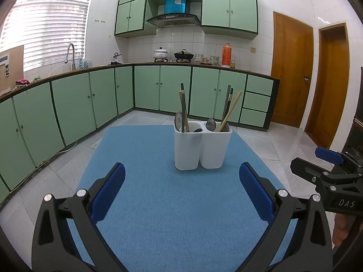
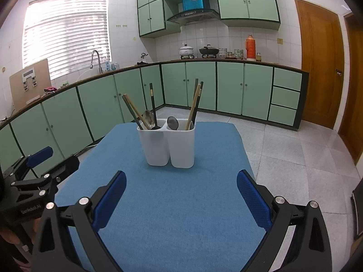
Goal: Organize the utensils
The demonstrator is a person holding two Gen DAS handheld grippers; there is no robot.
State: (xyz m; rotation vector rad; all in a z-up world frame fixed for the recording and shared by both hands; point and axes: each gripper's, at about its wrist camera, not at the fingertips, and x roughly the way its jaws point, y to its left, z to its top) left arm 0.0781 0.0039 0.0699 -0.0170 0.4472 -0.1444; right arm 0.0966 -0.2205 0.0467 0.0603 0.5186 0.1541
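A white two-compartment utensil holder [image 1: 202, 147] [image 2: 169, 144] stands upright on the blue mat [image 1: 170, 204] [image 2: 177, 204]. Each compartment holds chopsticks [image 1: 184, 111] [image 2: 195, 104] and a metal spoon [image 1: 211, 124] [image 2: 172, 122]. My left gripper [image 1: 181, 188] is open, hovering over the mat short of the holder, with nothing between its blue pads. My right gripper [image 2: 181, 192] is open too, at a similar distance. In the left wrist view the right gripper [image 1: 326, 167] shows at the right edge; in the right wrist view the left gripper [image 2: 38, 170] shows at the left edge.
The mat covers a small table with tiled floor [image 2: 295, 154] around it. Green cabinets [image 1: 90, 99] and a counter with a sink tap [image 1: 71, 54], pots [image 1: 161, 54] and an orange thermos [image 2: 250, 47] line the far walls. Wooden doors [image 1: 292, 68] stand at the right.
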